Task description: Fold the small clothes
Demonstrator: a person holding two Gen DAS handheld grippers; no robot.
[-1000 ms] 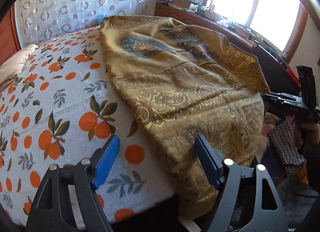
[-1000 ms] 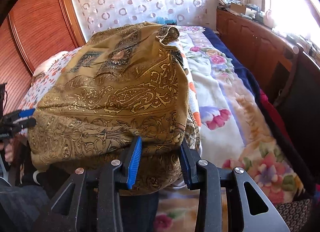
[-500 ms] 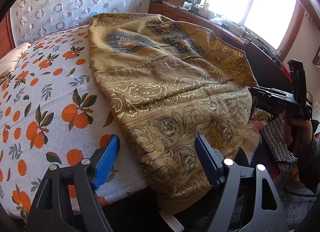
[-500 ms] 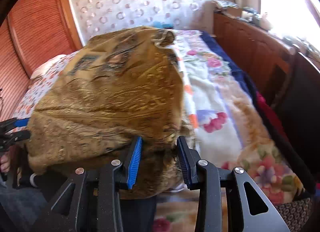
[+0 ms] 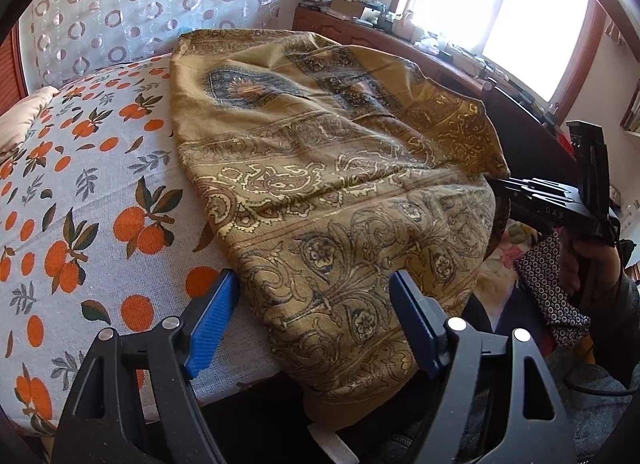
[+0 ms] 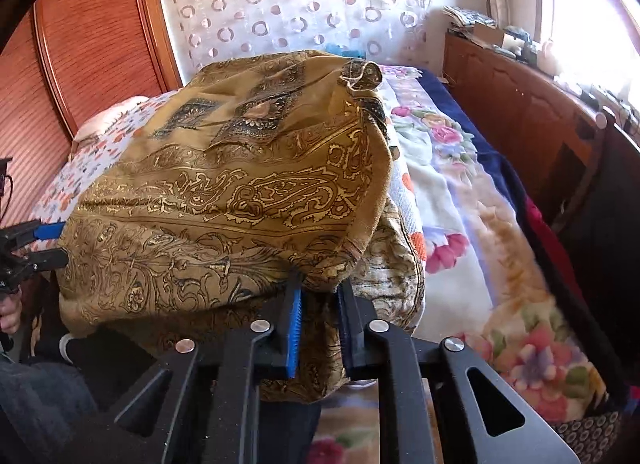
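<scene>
Since the earlier frame the right claw (image 6: 318,328) has been closing: its jaws now pinch the near right hem of the mustard-gold paisley-printed cloth (image 5: 332,192). Left claw (image 5: 312,324) gapes wide, holding nothing, with the cloth's near left corner between and ahead of its pads. Cloth lies spread on the orange-fruit-print bed sheet (image 5: 92,192). Step: securing the near corners. Next, probably: close left, then carry both forward.

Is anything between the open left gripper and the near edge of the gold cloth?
Nothing visible. The left gripper stands open right over the gold cloth, no object between them. The right gripper has just closed on the cloth's other near corner.
</scene>
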